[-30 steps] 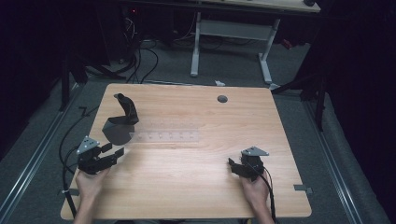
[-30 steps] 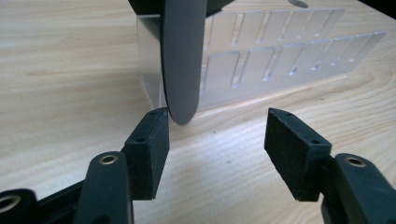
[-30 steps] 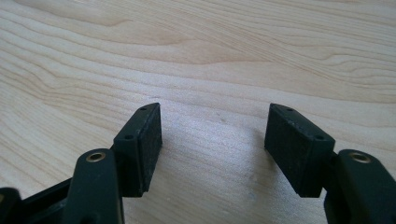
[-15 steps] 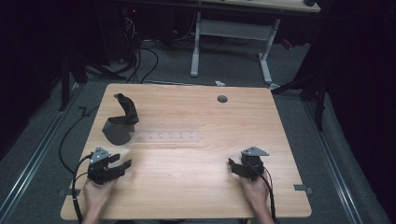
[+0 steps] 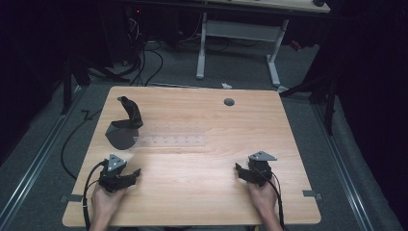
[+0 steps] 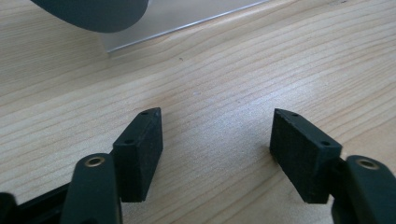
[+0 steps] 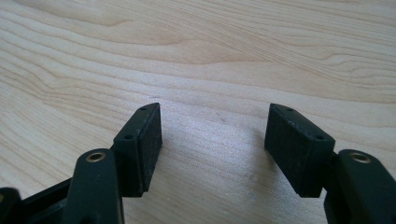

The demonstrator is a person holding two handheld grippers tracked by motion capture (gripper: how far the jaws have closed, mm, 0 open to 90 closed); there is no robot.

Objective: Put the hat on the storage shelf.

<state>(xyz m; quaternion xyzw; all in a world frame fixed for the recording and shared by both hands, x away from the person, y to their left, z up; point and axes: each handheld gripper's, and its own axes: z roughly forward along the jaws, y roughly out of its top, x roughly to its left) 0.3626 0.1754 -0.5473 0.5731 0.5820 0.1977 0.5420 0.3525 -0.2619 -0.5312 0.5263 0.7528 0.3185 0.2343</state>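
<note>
Two grippers apart, black stand [image 5: 126, 126] touching clear ruler [image 5: 169, 141]

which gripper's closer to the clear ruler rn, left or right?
Left. The left gripper sits just below the clear ruler's left end, near the black stand. The right gripper is off beyond its right end, farther away. Both are open and empty.

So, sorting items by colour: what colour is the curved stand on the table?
Black, or very dark grey: the curved stand shows best in the high view.
</note>
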